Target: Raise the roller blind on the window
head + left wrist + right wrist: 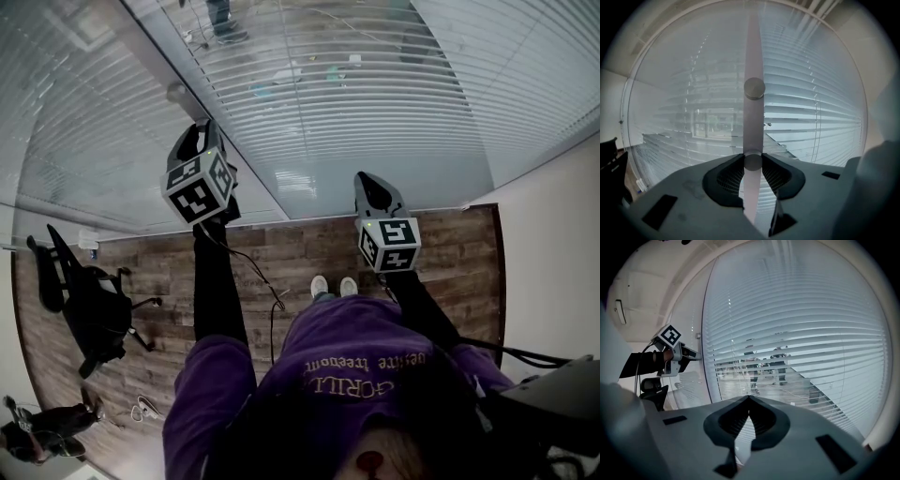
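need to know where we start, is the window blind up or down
Down: in the head view the slatted blind covers the window pane down to its bottom edge.

Cool daylight through the slatted blind [797, 333] — strong fisheye bending, dark vignetted corners, soft near foreground.

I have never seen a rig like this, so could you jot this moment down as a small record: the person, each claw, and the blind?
person: purple top, faces the blind, one claw in each hand
blind: slatted, lowered
left claw: closed on the lower knob of the post
upper knob: free, higher on the same post
right claw: shut, empty, pointing at the blind
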A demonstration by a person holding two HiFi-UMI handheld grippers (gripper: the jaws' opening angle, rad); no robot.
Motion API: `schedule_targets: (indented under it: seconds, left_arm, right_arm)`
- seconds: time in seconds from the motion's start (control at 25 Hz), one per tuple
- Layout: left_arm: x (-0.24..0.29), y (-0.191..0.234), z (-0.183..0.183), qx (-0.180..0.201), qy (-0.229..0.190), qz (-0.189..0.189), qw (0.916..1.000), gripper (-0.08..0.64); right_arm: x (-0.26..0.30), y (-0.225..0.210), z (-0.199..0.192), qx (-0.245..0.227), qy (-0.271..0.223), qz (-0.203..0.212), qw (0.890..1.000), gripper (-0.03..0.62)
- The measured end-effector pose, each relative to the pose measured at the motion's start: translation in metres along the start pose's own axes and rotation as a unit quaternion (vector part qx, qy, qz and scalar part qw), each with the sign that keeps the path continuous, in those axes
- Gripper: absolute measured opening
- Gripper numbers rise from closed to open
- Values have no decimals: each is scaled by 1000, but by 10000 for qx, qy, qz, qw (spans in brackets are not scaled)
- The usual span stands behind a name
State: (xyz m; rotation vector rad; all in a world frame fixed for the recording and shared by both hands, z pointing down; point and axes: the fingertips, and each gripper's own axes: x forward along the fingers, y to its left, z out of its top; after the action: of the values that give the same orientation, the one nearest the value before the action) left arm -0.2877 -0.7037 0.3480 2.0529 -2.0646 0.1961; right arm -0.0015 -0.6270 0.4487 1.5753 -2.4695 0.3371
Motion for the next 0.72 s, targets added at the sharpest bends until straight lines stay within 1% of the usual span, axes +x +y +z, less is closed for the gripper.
schedule_targets:
  seconds: [0.08, 0.16, 0.28, 0.32, 0.36, 0.4, 0.44, 0.48, 0.52, 0.56, 0.6, 0.64, 0.68, 0.72]
  left_arm:
    - [-1, 1, 0, -459, 31, -131, 9989, 123]
    - [-3, 2, 3, -923, 49, -255, 9954, 123]
    - [-5, 2, 4, -1432, 59, -413, 9888, 123]
    - [-4, 3, 4, -1590, 48, -472, 9861, 123]
    - [-3, 4, 3, -1668, 24, -513, 9847, 123]
    - [-2, 4, 3, -1579, -7, -505, 9862, 123]
    - [-1, 4, 2, -1293, -33, -435, 9906, 123]
    - [0, 4, 2, -849, -47, -315, 9959, 123]
    - [0, 3, 2, -333, -50, -171, 9993, 123]
    - [0, 2, 2, 170, -50, -32, 9998, 123]
    - [0, 1, 2, 625, -47, 90, 9980, 123]
    - [0, 0, 2, 1053, -34, 206, 9942, 123]
    - [0, -2, 2, 1488, -9, 330, 9883, 123]
    - [1, -3, 1, 1955, 19, 467, 9796, 123]
  right_arm:
    - [0, 1, 0, -8, 10, 2, 10000, -3]
    - [-2, 1, 1, -5, 7, -5, 10000, -3]
    - [-3, 1, 3, -10, -4, -16, 10000, -3]
    - [-2, 2, 2, -12, 0, -14, 10000, -3]
    - [-1, 2, 2, -11, 7, -11, 10000, -3]
    - [0, 3, 1, -8, 15, -10, 10000, -3]
    - [1, 4, 0, -6, 22, -10, 10000, -3]
    - [1, 4, 0, -7, 29, -11, 10000, -3]
    - [2, 4, -1, -9, 36, -14, 10000, -3]
    - [1, 4, -1, -9, 41, -21, 10000, -3]
    - [1, 3, -1, -6, 45, -33, 10000, -3]
    - [1, 2, -1, -1, 45, -45, 10000, -3]
    - [1, 2, -1, 3, 46, -52, 10000, -3]
    - [1, 2, -1, 4, 47, -55, 10000, -3]
